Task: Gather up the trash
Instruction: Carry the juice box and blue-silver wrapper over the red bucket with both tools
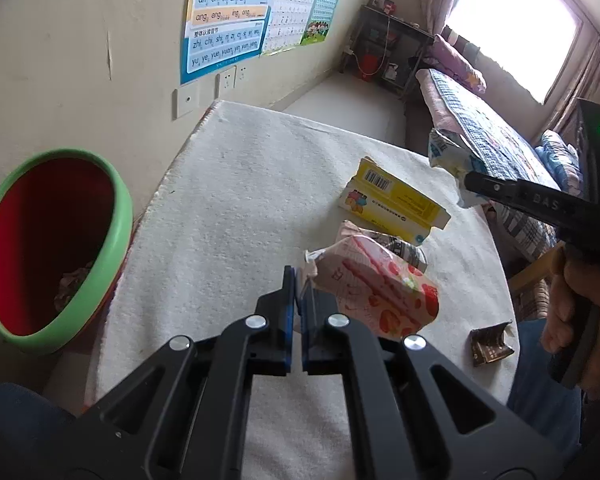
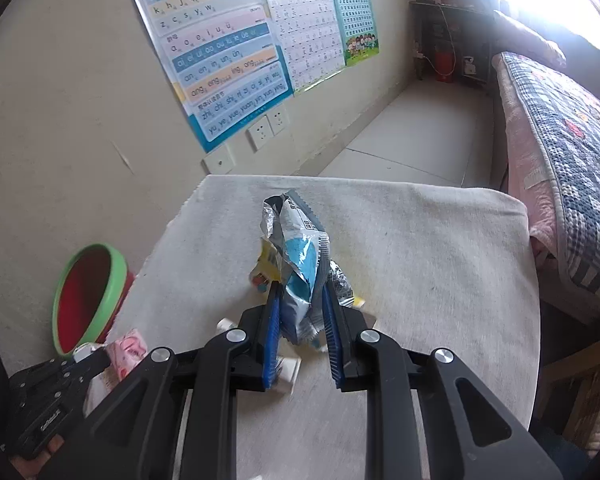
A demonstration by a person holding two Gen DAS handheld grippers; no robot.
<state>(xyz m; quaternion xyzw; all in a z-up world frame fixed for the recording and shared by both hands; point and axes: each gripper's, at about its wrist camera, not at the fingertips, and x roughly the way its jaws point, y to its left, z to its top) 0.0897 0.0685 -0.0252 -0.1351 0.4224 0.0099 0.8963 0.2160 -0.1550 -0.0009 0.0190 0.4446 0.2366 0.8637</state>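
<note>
Left gripper (image 1: 298, 280) pinched the pink carton (image 1: 380, 292); right gripper (image 2: 300, 300) clamped the blue wrapper (image 2: 300, 264). Both should clear the bin's (image 1: 116, 216) rim, leftward, before releasing.

Pinyin syllables are read on the large blue-bordered paper wall chart (image 2: 216, 60): "b p m f d t n l", "k h j q x zh ch sh r", "z c s y w", "ai ei ui ao ou iu ie üe er", "an en in un ün", "ang eng ing ong", "zhi chi shi", "yu ye yue yuan yin yun ying". A barcode, digits illegible, is seen on the yellow cardboard box (image 1: 392, 204). "DAS", partly visible, is seen on the black right gripper (image 1: 470, 184).
</note>
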